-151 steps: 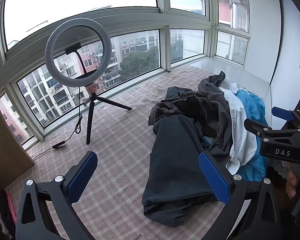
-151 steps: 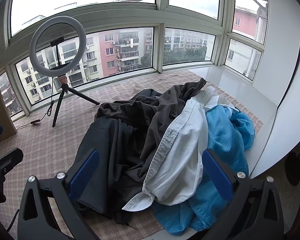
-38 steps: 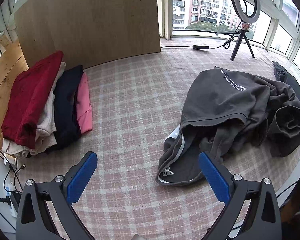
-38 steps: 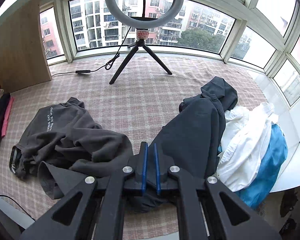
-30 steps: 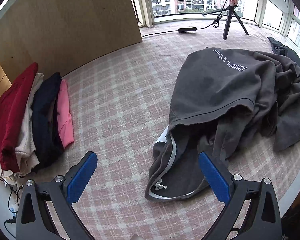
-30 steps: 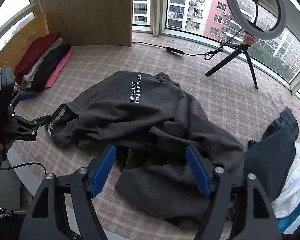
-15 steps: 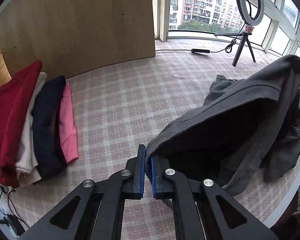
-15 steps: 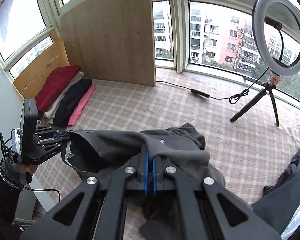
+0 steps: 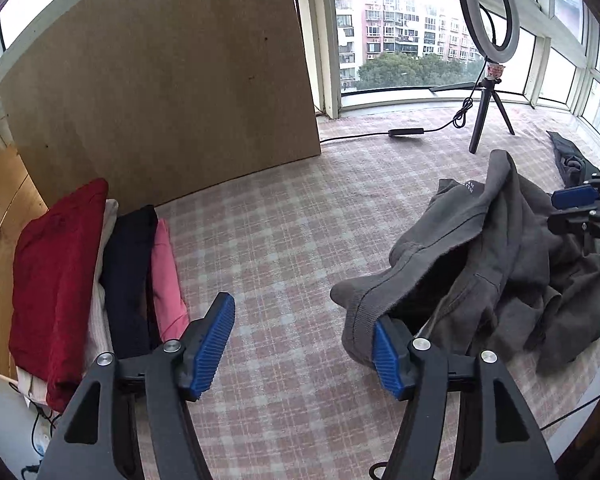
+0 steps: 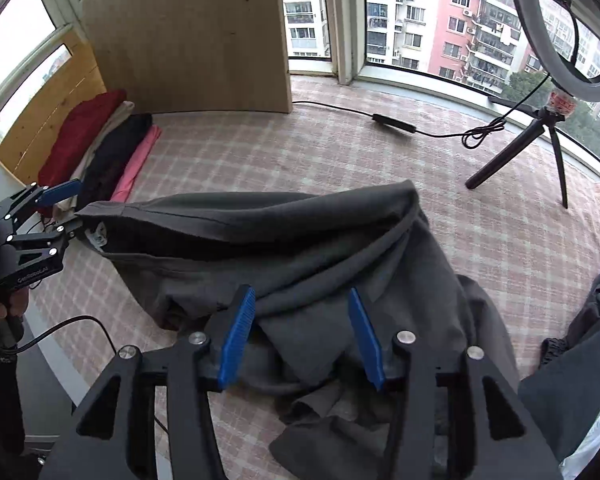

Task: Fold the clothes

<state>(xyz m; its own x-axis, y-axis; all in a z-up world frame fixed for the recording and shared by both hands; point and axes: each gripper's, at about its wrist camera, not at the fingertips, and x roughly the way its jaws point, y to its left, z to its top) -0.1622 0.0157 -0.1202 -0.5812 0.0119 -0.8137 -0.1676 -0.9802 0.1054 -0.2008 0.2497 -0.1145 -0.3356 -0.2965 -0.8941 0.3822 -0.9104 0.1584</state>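
We find both claws, left claw (image 9: 304, 344) and right claw (image 10: 302, 338), opening; the grey sweatshirt (image 10: 300, 248) (unfolded) lies lengthwise between them, released.

Pink-and-white checked cloth (image 9: 284, 216) covering a raised platform along the windows. Lying directly on it: crumpled dark grey sweatshirt (image 9: 500, 256) near the front edge; folded clothes stack (image 9: 92, 272), red, cream, navy, pink, by a wooden board (image 9: 160, 80) standing on the cloth; ring light tripod (image 9: 488, 116) with cable (image 10: 396, 124) trailing across; dark garments (image 10: 576, 368) at right.
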